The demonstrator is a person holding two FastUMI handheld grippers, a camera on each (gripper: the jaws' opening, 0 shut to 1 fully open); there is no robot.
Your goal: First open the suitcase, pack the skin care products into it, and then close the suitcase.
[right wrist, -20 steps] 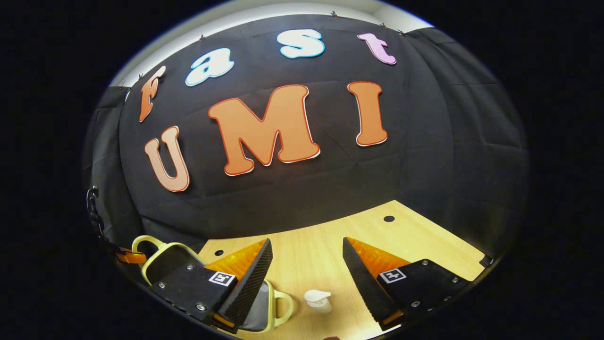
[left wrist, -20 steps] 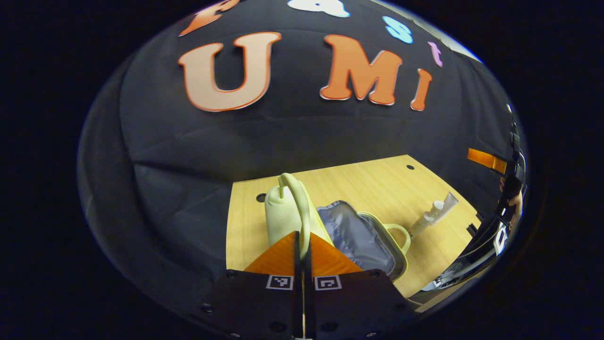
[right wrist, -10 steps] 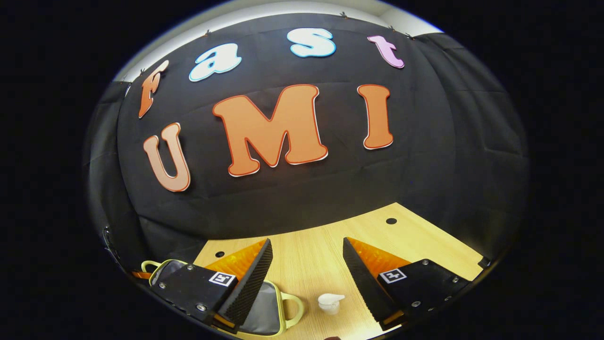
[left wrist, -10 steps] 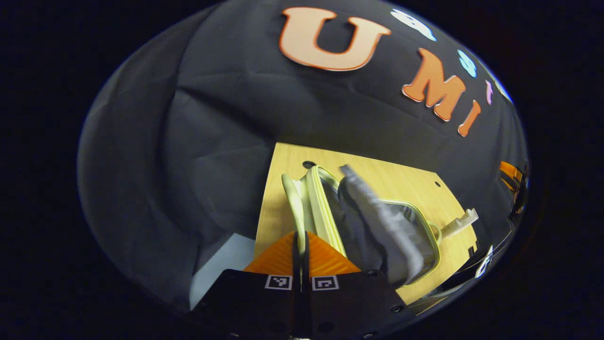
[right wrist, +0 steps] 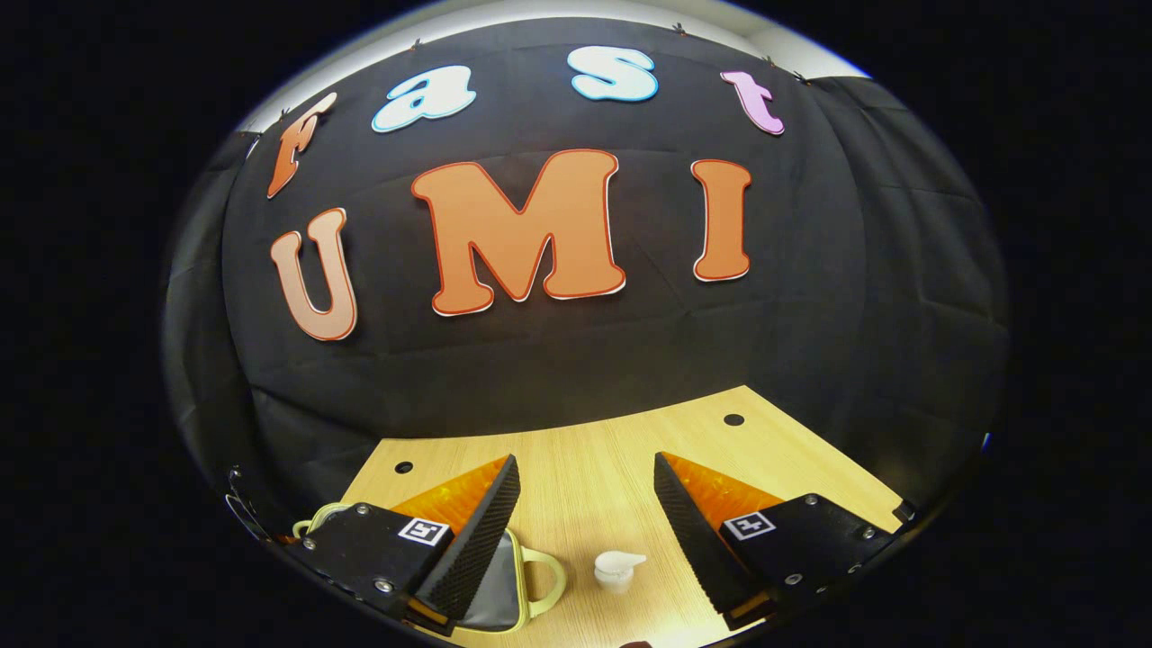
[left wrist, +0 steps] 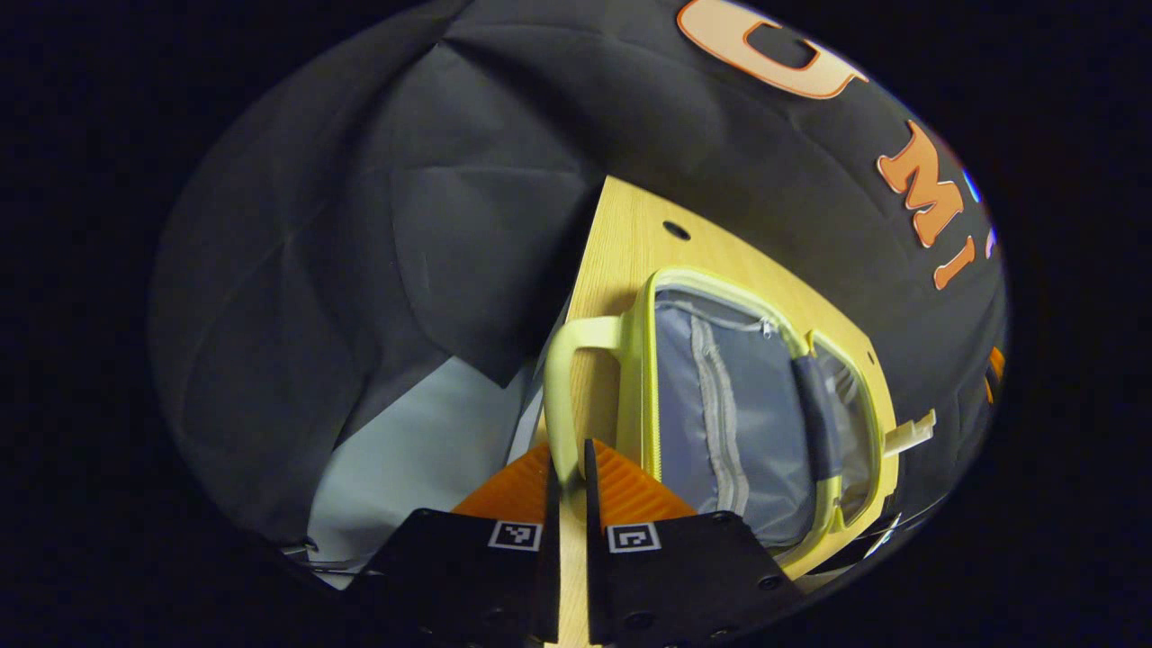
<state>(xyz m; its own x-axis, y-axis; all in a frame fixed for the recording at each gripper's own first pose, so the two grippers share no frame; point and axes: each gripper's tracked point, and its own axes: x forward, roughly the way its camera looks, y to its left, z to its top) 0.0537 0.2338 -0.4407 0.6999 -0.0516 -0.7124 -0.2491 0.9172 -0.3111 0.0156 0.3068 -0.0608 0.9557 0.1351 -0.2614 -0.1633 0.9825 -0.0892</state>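
Note:
The yellow-green suitcase (left wrist: 648, 378) lies open and flat on the wooden table, its grey lining (left wrist: 720, 396) facing up. My left gripper (left wrist: 567, 454) sits at the lid's handle (left wrist: 556, 378). Its fingers stand a narrow gap apart, with the handle's bend between the tips. A white pump bottle (left wrist: 911, 434) lies just past the far half of the suitcase. In the right gripper view, that pump bottle (right wrist: 616, 571) stands on the table between the fingers of my right gripper (right wrist: 585, 504), which hovers wide open above it. The suitcase's other handle (right wrist: 540, 585) shows beside the left finger.
The wooden table (right wrist: 585, 450) has small round holes near its back edge. Its left edge (left wrist: 585, 270) runs close to the suitcase lid, and pale floor (left wrist: 405, 459) lies below. Black cloth walls the booth on all sides.
The lid has swung fully over and now lies flat on the table. My left gripper followed it down and its fingers have parted a little. The right gripper has hardly moved.

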